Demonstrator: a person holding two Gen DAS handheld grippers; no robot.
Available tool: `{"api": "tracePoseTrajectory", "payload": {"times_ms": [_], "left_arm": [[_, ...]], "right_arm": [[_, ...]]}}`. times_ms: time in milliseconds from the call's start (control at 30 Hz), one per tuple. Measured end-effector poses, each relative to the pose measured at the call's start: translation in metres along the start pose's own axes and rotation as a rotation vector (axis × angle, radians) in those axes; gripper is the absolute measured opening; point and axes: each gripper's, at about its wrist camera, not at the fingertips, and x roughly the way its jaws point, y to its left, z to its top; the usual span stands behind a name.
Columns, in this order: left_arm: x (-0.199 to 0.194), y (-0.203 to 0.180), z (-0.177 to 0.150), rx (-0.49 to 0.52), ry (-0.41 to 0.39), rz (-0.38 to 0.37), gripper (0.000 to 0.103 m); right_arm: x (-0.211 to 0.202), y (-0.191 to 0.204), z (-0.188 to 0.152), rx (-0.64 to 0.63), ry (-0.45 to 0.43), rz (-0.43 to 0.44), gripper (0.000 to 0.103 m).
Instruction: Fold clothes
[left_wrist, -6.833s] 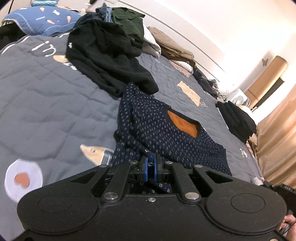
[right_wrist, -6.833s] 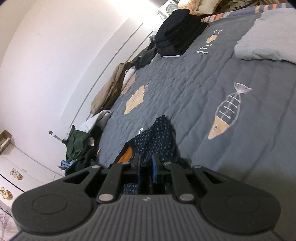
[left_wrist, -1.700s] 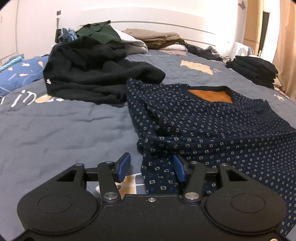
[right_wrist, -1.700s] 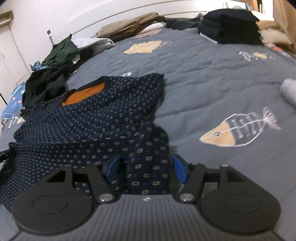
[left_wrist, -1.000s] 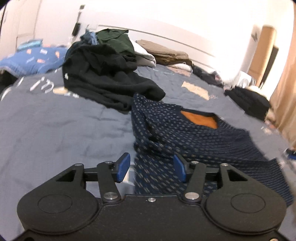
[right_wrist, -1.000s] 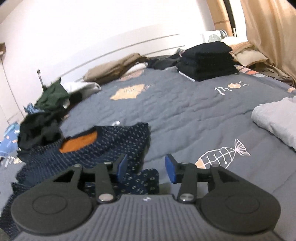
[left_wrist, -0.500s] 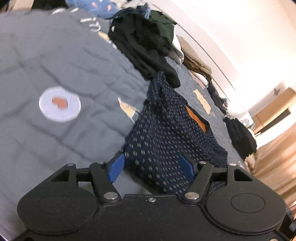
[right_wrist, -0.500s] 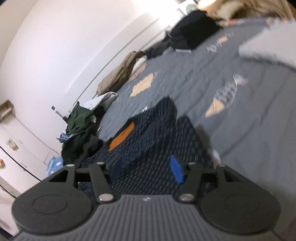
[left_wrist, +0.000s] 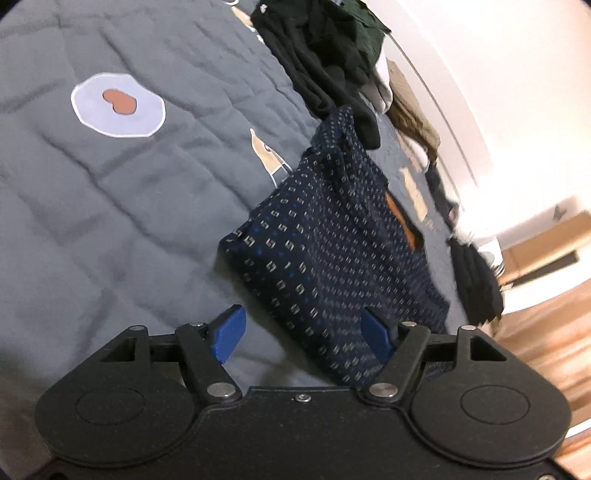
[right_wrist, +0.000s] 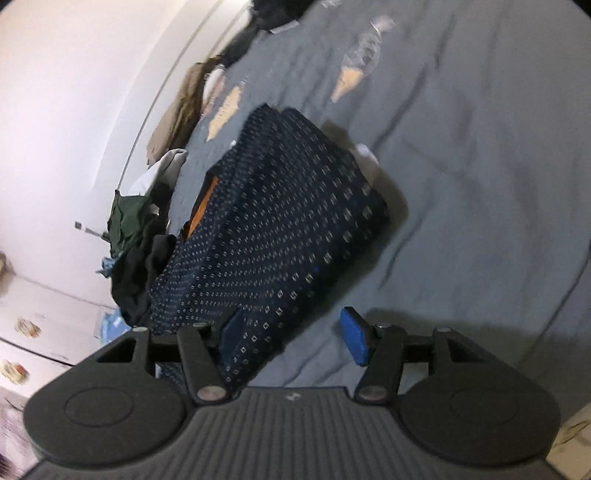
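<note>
A navy patterned sweater with an orange neck lining lies flat on the grey quilted bed; it also shows in the right wrist view. My left gripper is open and empty, above the sweater's near left edge. My right gripper is open and empty, above the sweater's near right edge. Neither gripper holds cloth.
A heap of black and green clothes lies beyond the sweater, also seen in the right wrist view. Beige garments lie along the headboard. A folded black stack sits at the far right.
Both grippers had been shut on the sweater, then opened and let it go. Since then they have risen and tilted down over its near edge.
</note>
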Motion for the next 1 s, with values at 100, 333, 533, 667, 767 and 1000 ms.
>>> {"api": "tracePoseTrajectory", "payload": {"times_ms": [100, 333, 533, 667, 767, 1000], "left_arm": [[0.008, -0.001, 0.0, -0.003, 0.0, 0.003, 0.068], [0.024, -0.005, 0.0, -0.002, -0.028, -0.008, 0.068], [0.028, -0.004, 0.005, -0.026, -0.057, -0.019, 0.06], [0.022, -0.007, 0.006, -0.018, -0.088, -0.014, 0.025], [0.017, -0.01, 0.007, -0.011, -0.113, -0.011, 0.022], [0.024, -0.002, 0.009, -0.049, -0.098, 0.051, 0.029]], "right_arm": [[0.012, -0.008, 0.0, 0.077, -0.002, 0.037, 0.057], [0.029, -0.016, 0.003, 0.17, -0.061, 0.073, 0.057], [0.029, -0.028, 0.018, 0.216, -0.141, 0.077, 0.057], [0.032, -0.033, 0.022, 0.252, -0.161, 0.099, 0.057], [0.029, -0.031, 0.021, 0.255, -0.2, 0.112, 0.055], [0.033, -0.032, 0.023, 0.255, -0.208, 0.105, 0.051]]}}
